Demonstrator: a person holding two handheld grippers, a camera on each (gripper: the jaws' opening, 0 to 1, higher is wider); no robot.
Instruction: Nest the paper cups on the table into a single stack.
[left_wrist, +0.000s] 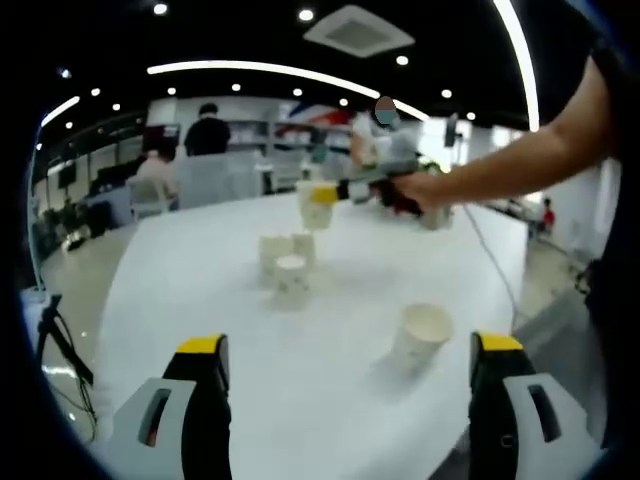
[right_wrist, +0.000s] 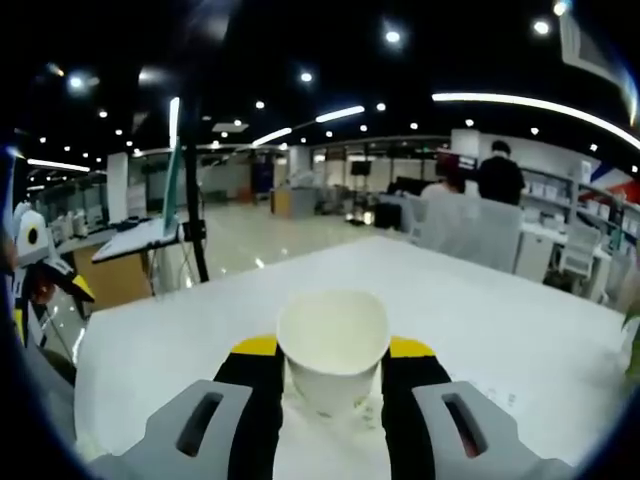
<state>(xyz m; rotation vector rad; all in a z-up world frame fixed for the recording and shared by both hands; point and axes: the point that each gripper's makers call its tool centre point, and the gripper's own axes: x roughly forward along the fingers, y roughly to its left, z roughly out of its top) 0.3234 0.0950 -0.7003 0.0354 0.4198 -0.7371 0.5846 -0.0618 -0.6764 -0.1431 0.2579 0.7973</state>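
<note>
The table (left_wrist: 300, 370) is plain white, and the paper cups (left_wrist: 288, 262) on it are off-white, unpatterned. Both grippers, left (left_wrist: 350, 360) and right (right_wrist: 333, 365), have grey bodies, black jaws and yellow tips. The held cup (right_wrist: 333, 345) is cream-white.

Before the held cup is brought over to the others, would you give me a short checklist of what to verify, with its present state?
1. Right gripper has a cup: ok, its jaws are shut on a paper cup, seen upright with the mouth open.
2. Left gripper free: ok, jaws open with nothing between them.
3. Cups to stack are standing: ok for the cluster of cups mid-table; the single cup nearer the left gripper leans.
4. Cluster cups apart or already nested: cannot tell, too blurred.
5. Table around the cluster free of obstacles: ok.
</note>
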